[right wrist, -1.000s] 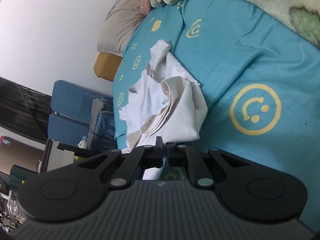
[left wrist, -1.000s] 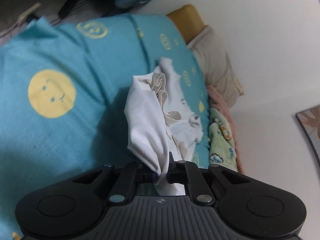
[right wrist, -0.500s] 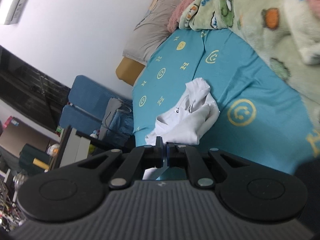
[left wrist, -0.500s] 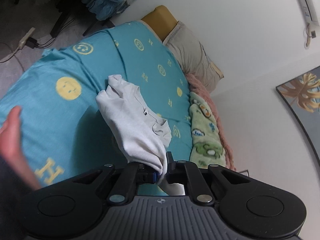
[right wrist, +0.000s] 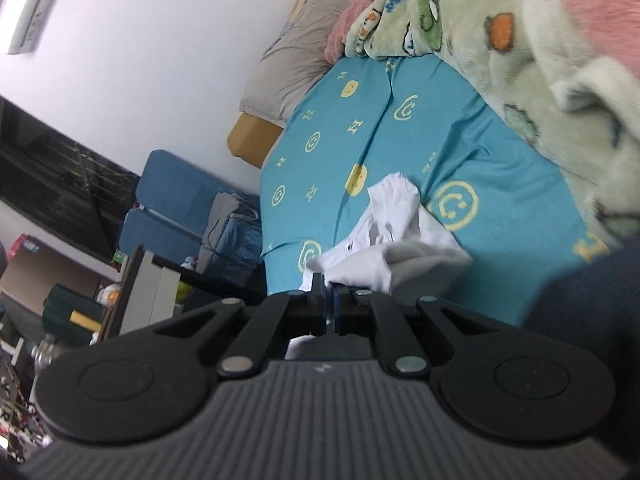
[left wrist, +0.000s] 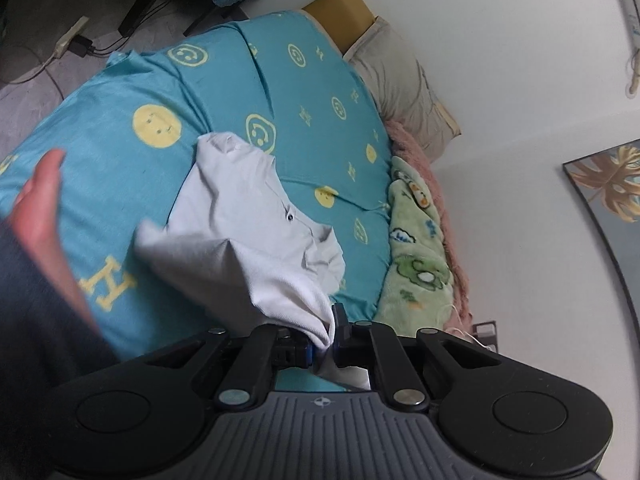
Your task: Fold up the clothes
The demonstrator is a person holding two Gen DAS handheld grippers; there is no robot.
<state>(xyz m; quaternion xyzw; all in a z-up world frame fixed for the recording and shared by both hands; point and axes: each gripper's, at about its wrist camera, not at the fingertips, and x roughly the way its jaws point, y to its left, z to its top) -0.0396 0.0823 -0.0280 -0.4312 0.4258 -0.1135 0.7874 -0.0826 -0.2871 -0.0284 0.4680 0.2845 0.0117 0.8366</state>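
Nearest, the left gripper point(left wrist: 324, 336) pinches an edge of the white shirt point(left wrist: 248, 240) at 6 o'clock in its view, and the right gripper point(right wrist: 330, 304) is pressed together on another edge, low in its own view. The shirt drapes away from both toward 12 o'clock, its far end resting on the blue sheet point(left wrist: 312, 92). To fold well, I would keep both pinches level, pull the cloth taut between them, then lay it flat.

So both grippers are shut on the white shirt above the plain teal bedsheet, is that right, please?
Not quite: the bedsheet is not plain, it carries yellow smiley faces and letters, as the left wrist view shows. The rest holds: the left gripper and right gripper are each shut on the white shirt.
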